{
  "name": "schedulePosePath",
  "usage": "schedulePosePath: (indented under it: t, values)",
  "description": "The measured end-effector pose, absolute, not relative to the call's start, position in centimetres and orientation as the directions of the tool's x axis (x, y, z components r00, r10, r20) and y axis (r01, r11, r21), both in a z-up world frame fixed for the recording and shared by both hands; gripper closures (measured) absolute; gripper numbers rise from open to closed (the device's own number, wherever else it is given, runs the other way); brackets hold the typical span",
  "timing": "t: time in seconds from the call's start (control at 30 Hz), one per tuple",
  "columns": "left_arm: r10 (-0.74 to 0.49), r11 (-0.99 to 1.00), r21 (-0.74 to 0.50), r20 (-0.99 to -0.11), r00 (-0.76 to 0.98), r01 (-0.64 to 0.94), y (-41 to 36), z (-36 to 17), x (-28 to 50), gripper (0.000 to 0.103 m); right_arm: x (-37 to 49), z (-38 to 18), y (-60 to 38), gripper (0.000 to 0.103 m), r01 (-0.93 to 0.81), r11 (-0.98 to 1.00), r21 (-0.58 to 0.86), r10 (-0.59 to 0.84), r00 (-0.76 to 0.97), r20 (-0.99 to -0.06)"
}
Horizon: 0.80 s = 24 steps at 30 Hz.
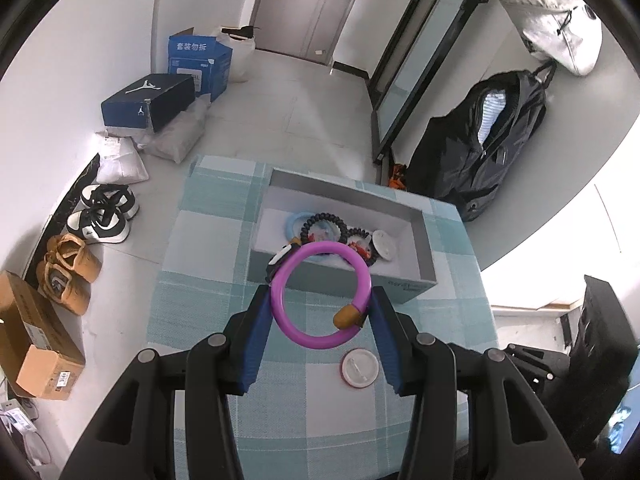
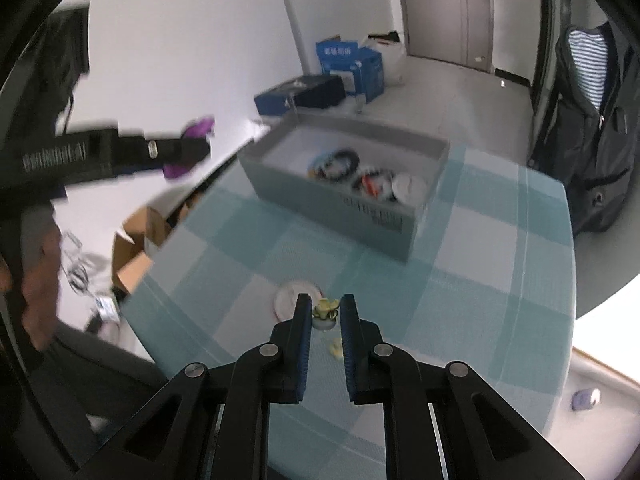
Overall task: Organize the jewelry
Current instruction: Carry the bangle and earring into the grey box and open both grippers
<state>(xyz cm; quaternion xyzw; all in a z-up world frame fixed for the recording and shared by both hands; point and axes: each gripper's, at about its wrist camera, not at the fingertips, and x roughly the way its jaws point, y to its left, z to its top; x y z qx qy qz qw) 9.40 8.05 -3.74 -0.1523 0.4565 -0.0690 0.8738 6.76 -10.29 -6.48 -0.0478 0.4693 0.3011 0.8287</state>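
My left gripper (image 1: pixel 320 300) is shut on a purple ring bracelet (image 1: pixel 316 340) with a brown charm (image 1: pixel 347 317), held above the table just short of the grey box (image 1: pixel 340 188). The box holds a black bead bracelet (image 1: pixel 324 218), a blue ring and other pieces. In the right wrist view my right gripper (image 2: pixel 325 305) is shut on a small yellow-green flower piece (image 2: pixel 325 308) with a white base, lifted a little off the table. A second small yellow piece (image 2: pixel 335 348) lies below it. The left gripper with the purple bracelet (image 2: pixel 198 126) shows blurred at the upper left there.
A white round disc with a red rim (image 1: pixel 359 368) lies on the checked teal tablecloth (image 1: pixel 208 240) near both grippers. Shoes, cardboard boxes and a black backpack (image 1: pixel 480 148) stand on the floor around the table. A person's hand (image 2: pixel 36 280) is at the left edge.
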Motion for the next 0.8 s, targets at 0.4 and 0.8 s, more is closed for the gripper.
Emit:
schedulePosePath:
  t: [0.4,0.8]
  values:
    - [-0.309,0.934,-0.358,-0.78,0.544,0.018,8.1,-2.0,12.6,0.06,12.6,0.5,-8.3,0.09,-0.542,0.768,0.341,0.593,0.401,-0.699]
    - [-0.346,0.915,-0.404,-0.792,0.503,-0.009,7.8,-4.8,17.0,0.06,18.9,-1.0,-7.7,0.09,-0.522,0.792,0.317,0.562,0.417,-0.714]
